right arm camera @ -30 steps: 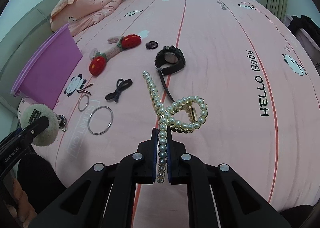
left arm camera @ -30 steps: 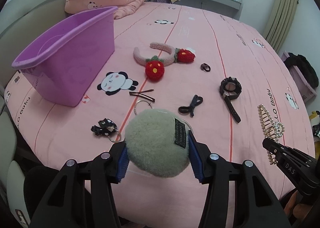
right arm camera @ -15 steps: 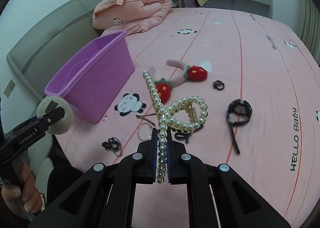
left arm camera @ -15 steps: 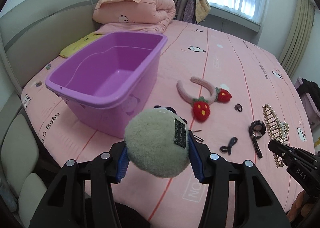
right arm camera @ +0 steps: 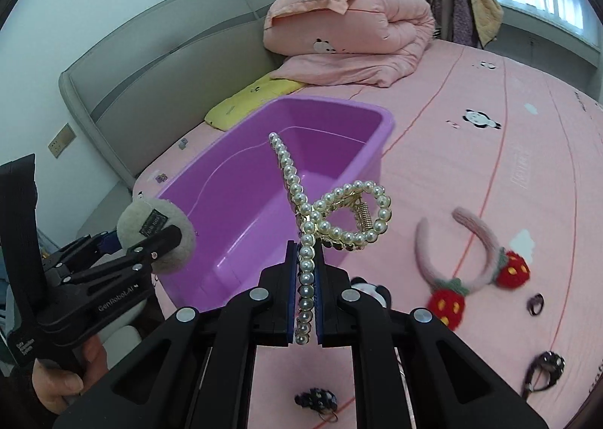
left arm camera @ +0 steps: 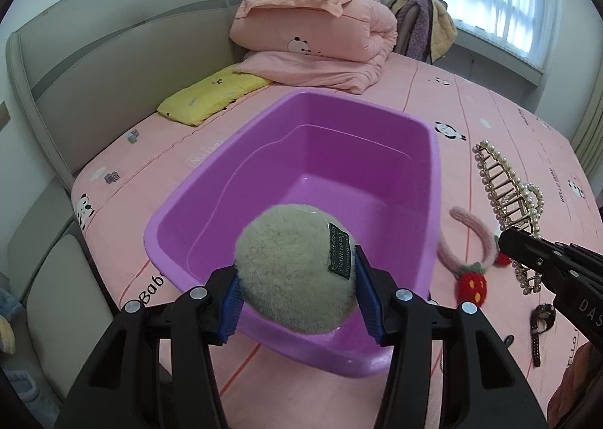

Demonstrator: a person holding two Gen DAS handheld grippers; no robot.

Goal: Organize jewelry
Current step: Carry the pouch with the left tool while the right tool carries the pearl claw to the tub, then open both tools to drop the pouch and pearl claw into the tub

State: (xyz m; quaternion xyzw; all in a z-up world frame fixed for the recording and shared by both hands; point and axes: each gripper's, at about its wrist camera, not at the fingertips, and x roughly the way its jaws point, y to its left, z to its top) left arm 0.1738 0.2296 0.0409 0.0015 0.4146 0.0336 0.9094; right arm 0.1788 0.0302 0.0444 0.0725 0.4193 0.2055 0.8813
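Note:
My left gripper (left arm camera: pixel 296 301) is shut on a grey-green fluffy pompom (left arm camera: pixel 297 267) with a dark label, held over the near rim of the empty purple tub (left arm camera: pixel 433 180). My right gripper (right arm camera: pixel 306 289) is shut on a pearl hair claw (right arm camera: pixel 331 210), held up just right of the tub (right arm camera: pixel 384 127). The claw also shows in the left wrist view (left arm camera: pixel 508 199), and the pompom in the right wrist view (right arm camera: pixel 154 237). A pink strawberry headband (right arm camera: pixel 478 255) lies on the pink bedsheet right of the tub.
A black watch (left arm camera: pixel 541 319), a small dark ring (right arm camera: pixel 535 304), a black beaded clip (right arm camera: pixel 316 399) and another dark item (right arm camera: pixel 542 372) lie on the sheet. A folded pink duvet (left arm camera: pixel 320 29) and yellow pillow (left arm camera: pixel 211 99) lie beyond the tub by the grey headboard.
Both grippers have swung left and forward with their items. The pompom is now over the tub's near rim, and the pearl claw is close beside the tub.

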